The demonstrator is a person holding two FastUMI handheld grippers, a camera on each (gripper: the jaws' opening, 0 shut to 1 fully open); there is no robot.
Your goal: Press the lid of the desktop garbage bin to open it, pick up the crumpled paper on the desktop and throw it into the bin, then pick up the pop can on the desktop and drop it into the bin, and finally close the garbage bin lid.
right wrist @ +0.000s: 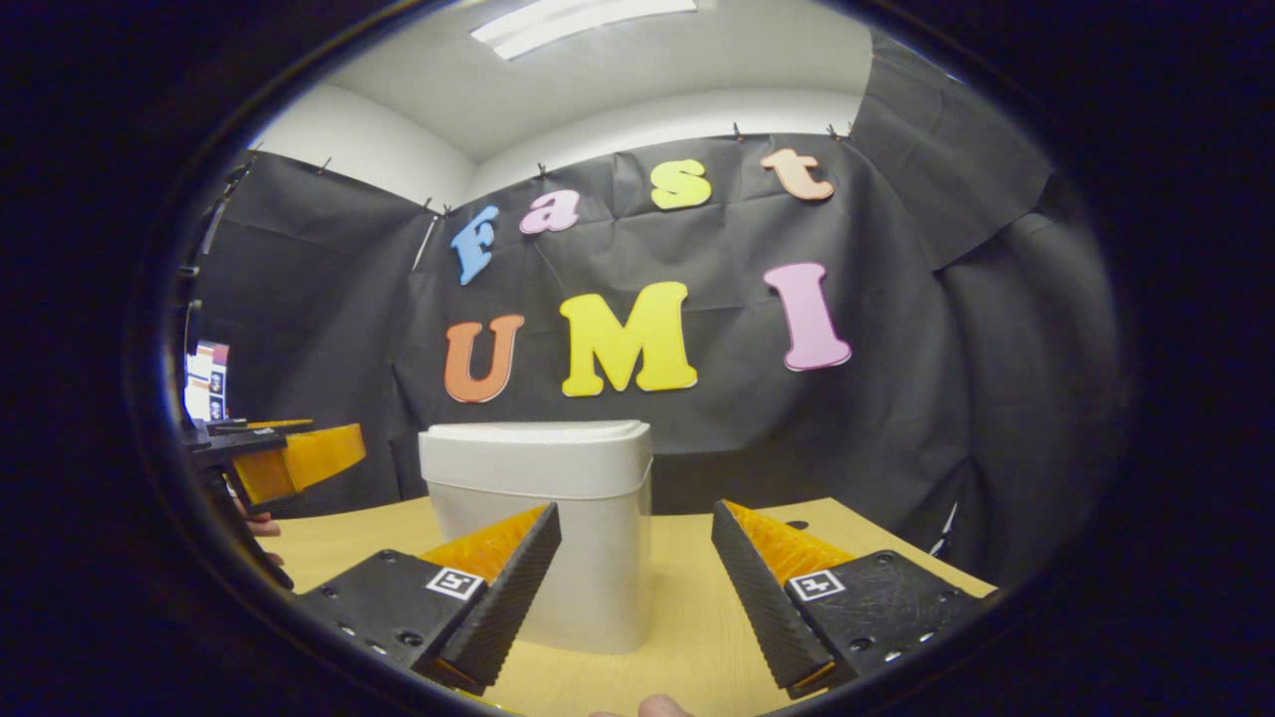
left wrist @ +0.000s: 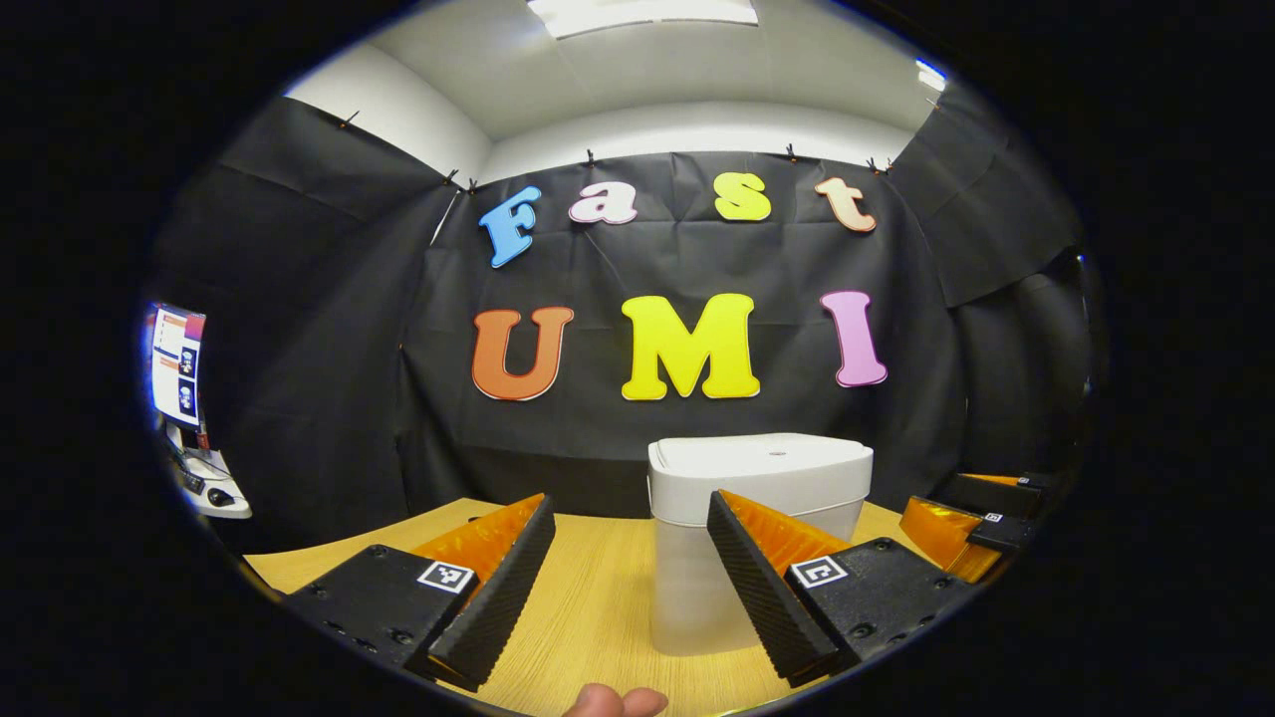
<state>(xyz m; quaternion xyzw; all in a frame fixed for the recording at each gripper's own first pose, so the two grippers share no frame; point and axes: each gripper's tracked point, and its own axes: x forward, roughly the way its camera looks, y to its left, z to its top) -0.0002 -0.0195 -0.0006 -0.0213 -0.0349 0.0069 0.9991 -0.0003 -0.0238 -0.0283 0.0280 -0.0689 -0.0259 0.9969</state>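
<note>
Fingertips of a hand at 6 o'clock in the left gripper view, at the very bottom edge, over the wooden surface. Just ahead, left gripper with fingers spread wide, holding nothing, hovering above the surface. Between and beyond those fingers, slightly toward 1 o'clock, white garbage bin standing upright on the surface, lid shut flat on top. Right gripper at 3 o'clock in the same view, beside the bin, apart from it.

In the right gripper view, tip of a finger at 6 o'clock. Right gripper ahead of it, fingers likewise wide apart and empty. Bin toward 11 o'clock, partly behind the left finger of the pair, lid closed. Left gripper at 9 o'clock, held by a hand at the edge, well off the bin's side. Dark round mark on the surface at 1 o'clock, too small to identify. Black cloth wall behind everything; ceiling light at 12 o'clock; lit screen at 9 o'clock in the left gripper view.
</note>
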